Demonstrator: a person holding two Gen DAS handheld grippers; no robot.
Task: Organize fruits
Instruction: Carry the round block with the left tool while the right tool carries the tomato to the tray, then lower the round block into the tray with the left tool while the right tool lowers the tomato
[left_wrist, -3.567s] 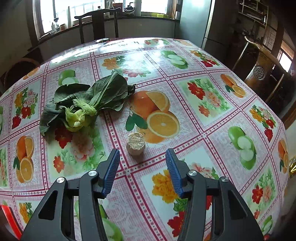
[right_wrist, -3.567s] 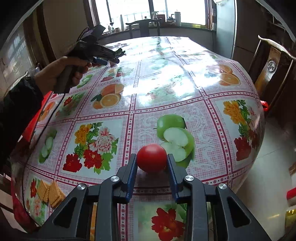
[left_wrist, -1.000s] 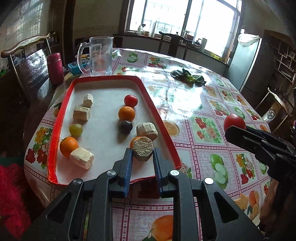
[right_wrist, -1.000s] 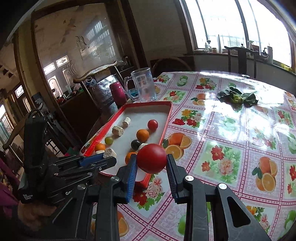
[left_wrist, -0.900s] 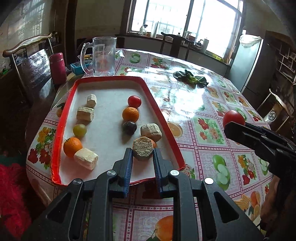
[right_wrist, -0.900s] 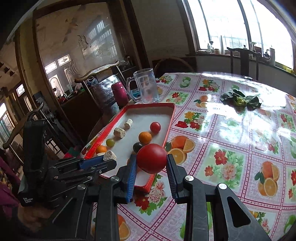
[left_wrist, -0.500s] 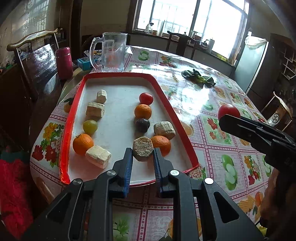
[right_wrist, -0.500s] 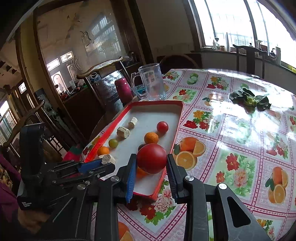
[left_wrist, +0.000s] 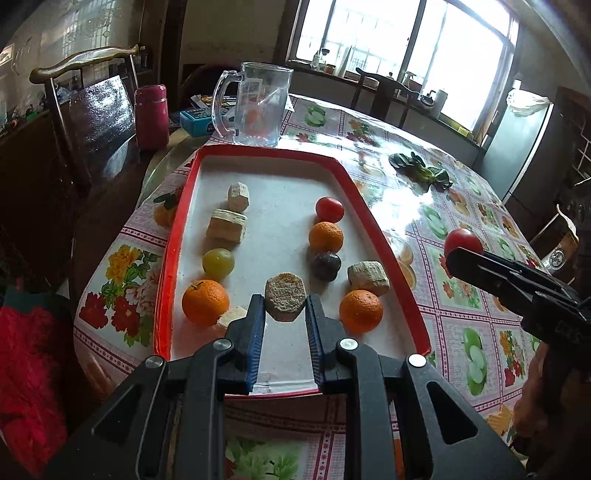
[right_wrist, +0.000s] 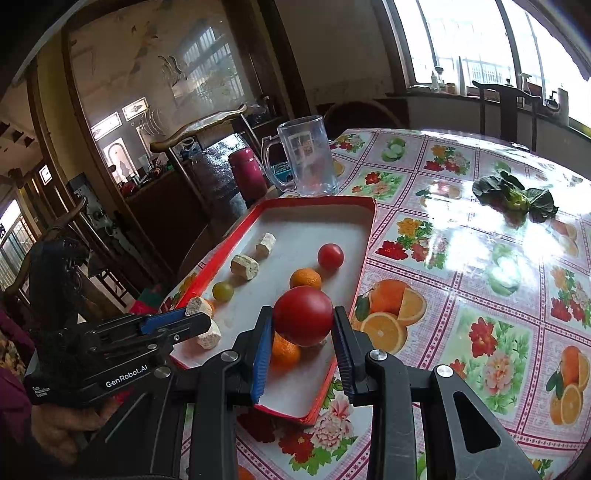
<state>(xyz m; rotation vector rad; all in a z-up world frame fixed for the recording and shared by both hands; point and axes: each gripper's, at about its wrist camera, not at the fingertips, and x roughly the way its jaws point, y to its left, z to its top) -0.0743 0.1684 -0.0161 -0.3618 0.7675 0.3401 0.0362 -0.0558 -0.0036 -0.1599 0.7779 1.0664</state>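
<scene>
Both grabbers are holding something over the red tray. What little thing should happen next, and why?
Probably lower the right gripper a little and set its big red tomato on the red tray, near the small tomato. It hangs above an orange, so aim for bare white floor.

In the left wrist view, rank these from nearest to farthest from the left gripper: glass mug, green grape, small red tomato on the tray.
From the left gripper:
1. Green grape, tray's left column, near end.
2. Small red tomato, right column, farther up.
3. Glass mug, on the tablecloth beyond the tray's far rim.
</scene>
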